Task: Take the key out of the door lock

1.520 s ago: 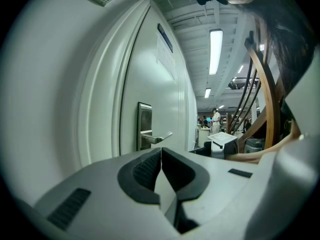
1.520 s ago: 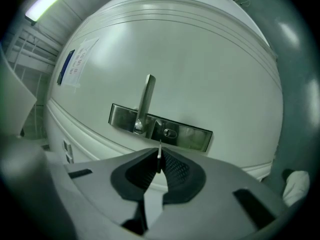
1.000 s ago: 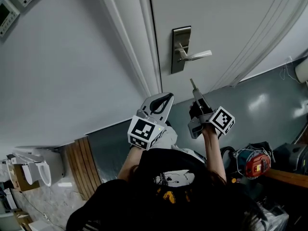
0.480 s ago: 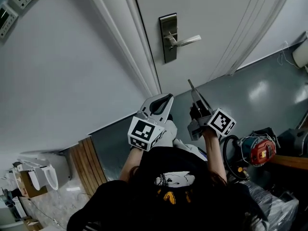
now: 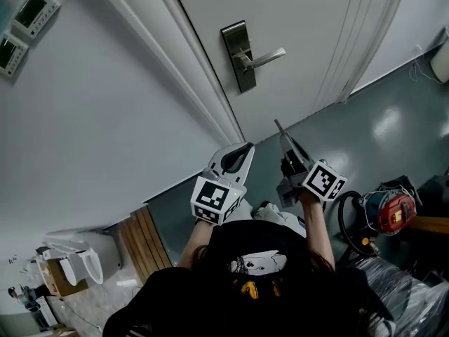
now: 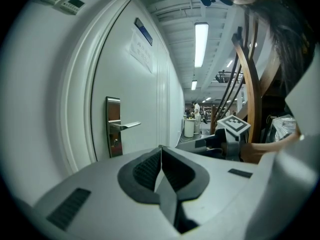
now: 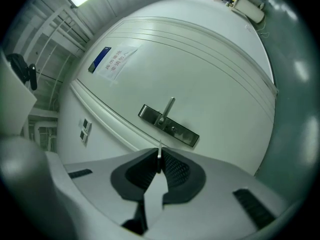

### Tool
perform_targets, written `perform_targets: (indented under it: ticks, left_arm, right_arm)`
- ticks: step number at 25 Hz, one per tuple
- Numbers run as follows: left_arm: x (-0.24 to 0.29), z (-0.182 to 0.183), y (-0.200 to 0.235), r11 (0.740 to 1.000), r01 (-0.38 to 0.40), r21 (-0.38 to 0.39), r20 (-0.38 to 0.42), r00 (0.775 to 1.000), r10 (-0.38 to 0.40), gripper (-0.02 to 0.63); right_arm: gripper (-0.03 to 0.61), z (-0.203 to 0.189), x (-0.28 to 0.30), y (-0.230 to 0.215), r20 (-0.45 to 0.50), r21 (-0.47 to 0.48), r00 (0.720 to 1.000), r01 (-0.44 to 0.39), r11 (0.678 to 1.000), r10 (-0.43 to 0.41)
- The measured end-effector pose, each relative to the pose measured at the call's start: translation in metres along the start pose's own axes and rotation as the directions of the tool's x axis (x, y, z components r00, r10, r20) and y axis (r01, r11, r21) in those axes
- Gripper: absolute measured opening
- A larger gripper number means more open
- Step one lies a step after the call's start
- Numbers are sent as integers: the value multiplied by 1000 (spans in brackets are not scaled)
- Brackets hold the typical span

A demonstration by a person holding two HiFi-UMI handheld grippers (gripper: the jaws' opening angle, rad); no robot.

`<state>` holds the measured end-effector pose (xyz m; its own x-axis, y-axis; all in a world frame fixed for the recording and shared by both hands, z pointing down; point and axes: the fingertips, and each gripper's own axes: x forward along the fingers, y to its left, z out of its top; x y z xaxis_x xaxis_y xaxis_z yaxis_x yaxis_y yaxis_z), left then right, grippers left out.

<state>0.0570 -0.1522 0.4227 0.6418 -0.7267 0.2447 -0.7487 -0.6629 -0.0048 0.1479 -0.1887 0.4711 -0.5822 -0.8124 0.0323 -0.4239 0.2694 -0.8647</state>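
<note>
A white door [image 5: 302,41] and grey floor fill the background, the door's lock plate [image 5: 237,57] carrying a lever handle [image 5: 265,56]. Below the lock plate and well apart from it, the right gripper [image 5: 285,144] is clamped on the key [image 5: 279,127] — a thin silver blade poking past its tips. The left gripper [image 5: 242,149], also below the plate, is closed on nothing.

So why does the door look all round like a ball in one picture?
Right gripper view: the wide-angle lens bulges the door into a dome, with dark corners. Left gripper view: same bending, and the ceiling light glares white. Head view: straighter lines, with shiny patches on the floor.
</note>
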Motion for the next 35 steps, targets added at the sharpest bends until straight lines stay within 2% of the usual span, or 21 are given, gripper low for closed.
perform_targets:
  ticks: [5,16,27,35]
  left_arm:
    - [3,-3,1,1000,21,5,-13,1000,-21,9]
    - [-16,-10,17,999,46,-20,9,999,-46,9]
    - [-94,-32,23,997,49,-52,26,999,-48,9]
    - [-128,-50,14,995,80,-62,34,996,-78,9]
  right_arm:
    - [20,-2,0,-3,6,-19,1000,19,1000,-19]
    - [20,-21,-3,9,16,-95,998,68,993,-67]
    - [20,-92,-22,52,-14,-150,996,89,985,-92]
    - [20,-132,-42,67,-13,-172,994,106,979,-110]
